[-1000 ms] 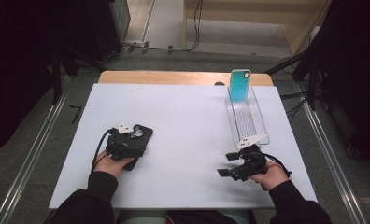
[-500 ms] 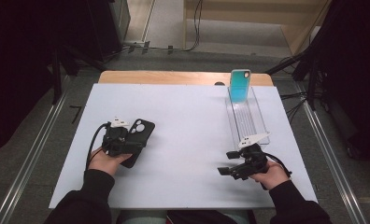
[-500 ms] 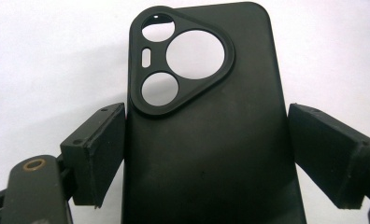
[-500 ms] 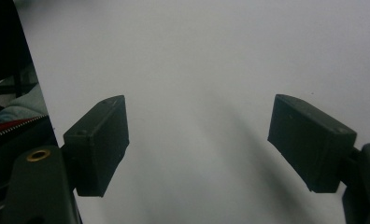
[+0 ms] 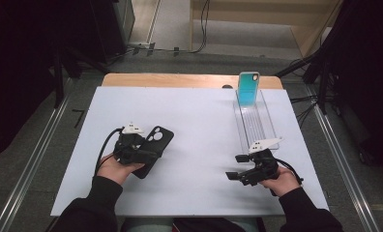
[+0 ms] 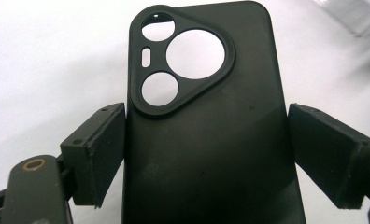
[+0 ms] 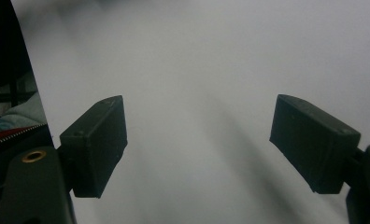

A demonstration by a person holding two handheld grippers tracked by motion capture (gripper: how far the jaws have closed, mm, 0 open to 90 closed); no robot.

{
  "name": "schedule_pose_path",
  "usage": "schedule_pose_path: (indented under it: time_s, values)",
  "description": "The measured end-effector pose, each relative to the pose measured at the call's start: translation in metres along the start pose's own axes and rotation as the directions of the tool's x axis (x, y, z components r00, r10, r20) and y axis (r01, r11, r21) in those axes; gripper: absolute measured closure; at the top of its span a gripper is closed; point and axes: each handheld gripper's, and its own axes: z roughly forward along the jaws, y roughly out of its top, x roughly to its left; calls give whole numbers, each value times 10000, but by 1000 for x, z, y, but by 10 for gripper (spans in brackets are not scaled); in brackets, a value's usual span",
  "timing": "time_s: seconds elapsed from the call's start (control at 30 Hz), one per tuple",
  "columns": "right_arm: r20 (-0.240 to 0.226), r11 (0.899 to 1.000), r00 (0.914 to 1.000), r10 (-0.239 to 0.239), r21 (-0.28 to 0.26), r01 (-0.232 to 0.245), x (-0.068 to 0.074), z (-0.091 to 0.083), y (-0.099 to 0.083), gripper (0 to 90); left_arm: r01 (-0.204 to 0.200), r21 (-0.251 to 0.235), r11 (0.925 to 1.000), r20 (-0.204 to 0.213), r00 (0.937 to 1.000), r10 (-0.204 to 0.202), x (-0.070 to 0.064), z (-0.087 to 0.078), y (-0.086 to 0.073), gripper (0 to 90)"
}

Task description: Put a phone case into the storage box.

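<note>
Black phone case (image 6: pixel 206 140) lying flat, camera cutouts up, on the near-left part of the white board (image 5: pixel 199 121). Left gripper (image 6: pixel 206 154) straddling it, jaws spread wide, left pad about touching the edge, right pad just clear, so nothing gripped yet. Right gripper (image 7: pixel 197 144) wide open and empty, near right. Risk: uneven closing, probably skewing the slick case or squirting it out sideways.

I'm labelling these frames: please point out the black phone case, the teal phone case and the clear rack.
black phone case (image 6: pixel 206 154), left gripper view, on its plain back.
teal phone case (image 5: pixel 248 90), high view, mid back.
clear rack (image 5: pixel 255 124), high view, on its ribbed floor.
</note>
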Motion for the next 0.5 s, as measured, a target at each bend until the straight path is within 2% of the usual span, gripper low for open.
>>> schedule_pose_path:
  time_s: [0.13,0.33,0.5]
  values:
    - [66,10000,10000,55,18,-55,0,-1,-1,168,-278,-48,9996,346,9990,280,-8,2,3,148]
    - [121,9999,9999,106,79,-107,2,-3,-1,168,-403,-100,9991,744,9964,410,-20,8,8,148]
    - [229,9999,9997,130,17,-130,2,-5,-1,168,-588,-225,9980,817,9948,604,-30,14,11,148]
